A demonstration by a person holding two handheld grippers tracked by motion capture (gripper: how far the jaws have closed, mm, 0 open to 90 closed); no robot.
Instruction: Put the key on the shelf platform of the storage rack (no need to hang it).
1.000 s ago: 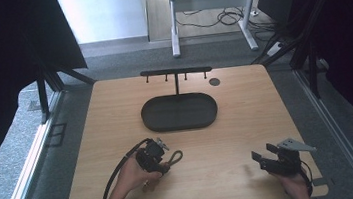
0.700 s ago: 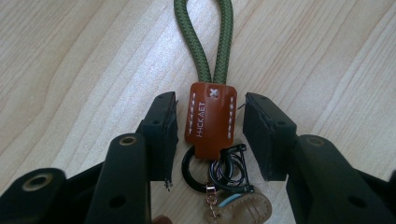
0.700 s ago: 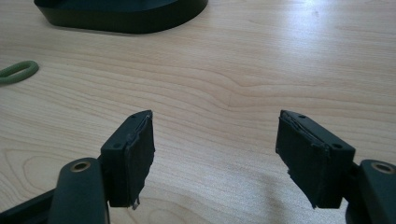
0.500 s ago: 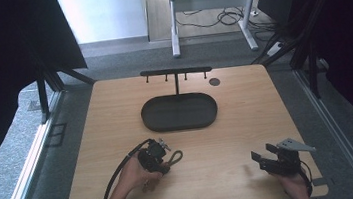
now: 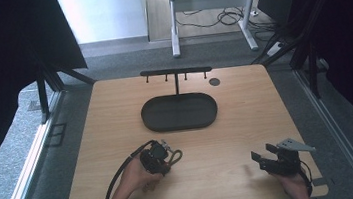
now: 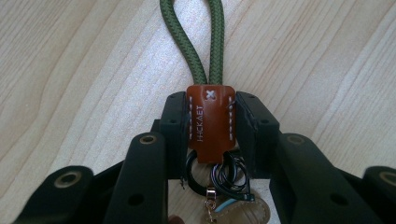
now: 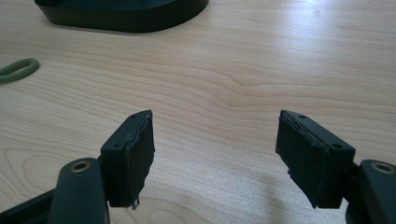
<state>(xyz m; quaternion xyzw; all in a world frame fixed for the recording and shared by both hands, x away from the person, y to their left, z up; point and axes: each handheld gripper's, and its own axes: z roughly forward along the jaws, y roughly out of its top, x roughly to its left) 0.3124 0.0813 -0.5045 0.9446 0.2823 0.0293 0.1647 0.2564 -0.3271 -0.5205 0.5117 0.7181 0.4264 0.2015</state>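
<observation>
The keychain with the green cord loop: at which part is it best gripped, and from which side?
Grip the brown leather tab, as the left tool does now, its jaws just closed on the tab's two flat edges. Come along the table from the ring end, opposite the green cord loop. The tab is flat and firm; cord and rings would likely slip.

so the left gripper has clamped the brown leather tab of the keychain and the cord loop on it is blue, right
Not quite: the cord loop is green, not blue, as the left gripper view shows. The rest holds: the left gripper has just closed, and its jaws press on the brown leather tab of the keychain.
</observation>
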